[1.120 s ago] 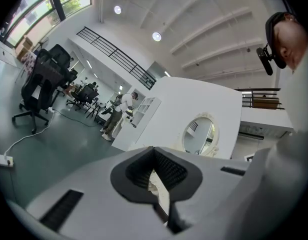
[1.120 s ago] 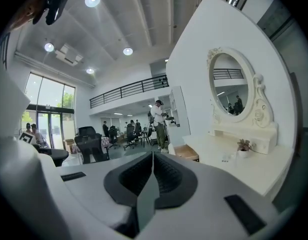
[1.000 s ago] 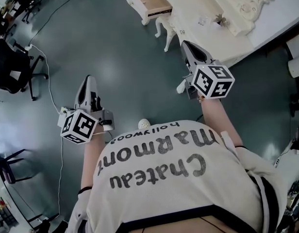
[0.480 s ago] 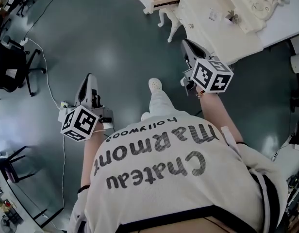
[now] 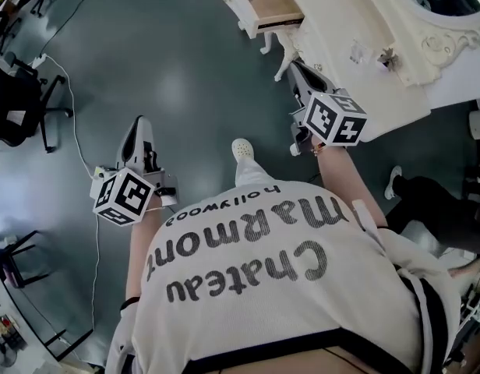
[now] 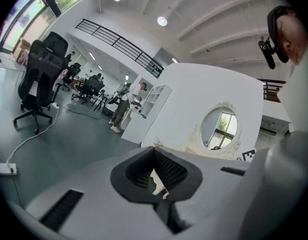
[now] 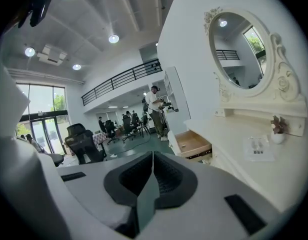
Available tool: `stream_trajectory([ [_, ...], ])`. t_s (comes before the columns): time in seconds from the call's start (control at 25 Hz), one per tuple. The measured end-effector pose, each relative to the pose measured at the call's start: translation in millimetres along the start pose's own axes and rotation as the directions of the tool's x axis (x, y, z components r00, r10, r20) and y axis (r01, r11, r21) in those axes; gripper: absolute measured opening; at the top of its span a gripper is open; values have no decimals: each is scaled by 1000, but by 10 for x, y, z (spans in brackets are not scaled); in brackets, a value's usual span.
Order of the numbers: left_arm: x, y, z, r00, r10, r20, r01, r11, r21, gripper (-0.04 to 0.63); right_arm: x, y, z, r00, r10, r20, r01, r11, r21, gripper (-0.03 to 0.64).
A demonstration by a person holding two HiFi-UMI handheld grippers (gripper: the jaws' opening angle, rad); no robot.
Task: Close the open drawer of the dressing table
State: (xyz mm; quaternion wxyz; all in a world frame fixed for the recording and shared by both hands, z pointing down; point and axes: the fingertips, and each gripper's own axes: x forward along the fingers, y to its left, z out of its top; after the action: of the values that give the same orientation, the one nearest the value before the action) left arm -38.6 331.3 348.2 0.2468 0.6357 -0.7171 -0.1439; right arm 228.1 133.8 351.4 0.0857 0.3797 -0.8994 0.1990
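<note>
The cream dressing table [image 5: 357, 29] stands at the top right of the head view, and its wooden-bottomed drawer [image 5: 265, 1] is pulled out to the left. My right gripper [image 5: 295, 66] is shut and empty. It points at the table's front, just below the drawer and apart from it. The right gripper view has the open drawer [image 7: 193, 144] ahead, past the shut right gripper [image 7: 153, 155], with the oval mirror [image 7: 239, 51] above. My left gripper [image 5: 139, 123] hangs over bare floor far left of the table. In its own view the left gripper [image 6: 154, 150] has its jaws together, holding nothing.
A black office chair [image 5: 18, 100] and a white cable [image 5: 78, 135] lie on the grey floor at left. My shoe [image 5: 241, 148] is between the grippers. Another person's dark leg [image 5: 431, 201] shows at right. Small items [image 5: 386, 57] sit on the tabletop.
I have stepped toward the dressing table: it and the drawer sit nearer and lower in the head view. Both grippers moved forward with me, still shut. A dark leg has appeared at right.
</note>
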Motion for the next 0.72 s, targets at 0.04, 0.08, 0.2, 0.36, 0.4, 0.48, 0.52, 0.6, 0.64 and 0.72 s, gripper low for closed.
stream_trajectory([
  [0.04, 108, 12, 34, 1000, 7, 2, -7, 1000, 0, 6, 110, -34, 52, 1000, 8, -1, -8, 1000, -1, 34],
  [0.08, 217, 16, 68, 1000, 10, 5, -10, 1000, 0, 6, 218, -66, 105, 1000, 18, -3, -18, 1000, -3, 34],
  [0.2, 541, -9, 169, 1000, 7, 14, -7, 1000, -7, 6, 512, -197, 263, 999, 39, -7, -39, 999, -13, 34],
  [0.36, 955, -51, 349, 999, -3, 51, 4, 1000, -25, 6, 850, -409, 515, 999, 46, 5, -46, 999, -17, 34],
  [0.4, 1045, -59, 389, 998, -2, 58, 3, 1000, -25, 6, 925, -454, 572, 999, 49, 9, -49, 999, -17, 34],
  [0.48, 1200, -76, 459, 997, 3, 71, -2, 1000, -19, 6, 1078, -541, 665, 998, 59, 15, -58, 998, -14, 34],
  [0.52, 1264, -86, 490, 997, 6, 79, -5, 1000, -19, 6, 1154, -586, 699, 998, 64, 18, -64, 998, -9, 34],
  [0.6, 1376, -93, 536, 995, 19, 95, -17, 1000, -22, 6, 1305, -692, 751, 997, 75, 24, -75, 997, 9, 34],
  [0.64, 1428, -82, 545, 994, 32, 101, -30, 999, -20, 6, 1378, -750, 770, 996, 79, 27, -80, 997, 21, 34],
  [0.72, 1512, -27, 535, 992, 64, 106, -63, 998, -13, 6, 1520, -853, 769, 996, 87, 28, -88, 995, 46, 34],
])
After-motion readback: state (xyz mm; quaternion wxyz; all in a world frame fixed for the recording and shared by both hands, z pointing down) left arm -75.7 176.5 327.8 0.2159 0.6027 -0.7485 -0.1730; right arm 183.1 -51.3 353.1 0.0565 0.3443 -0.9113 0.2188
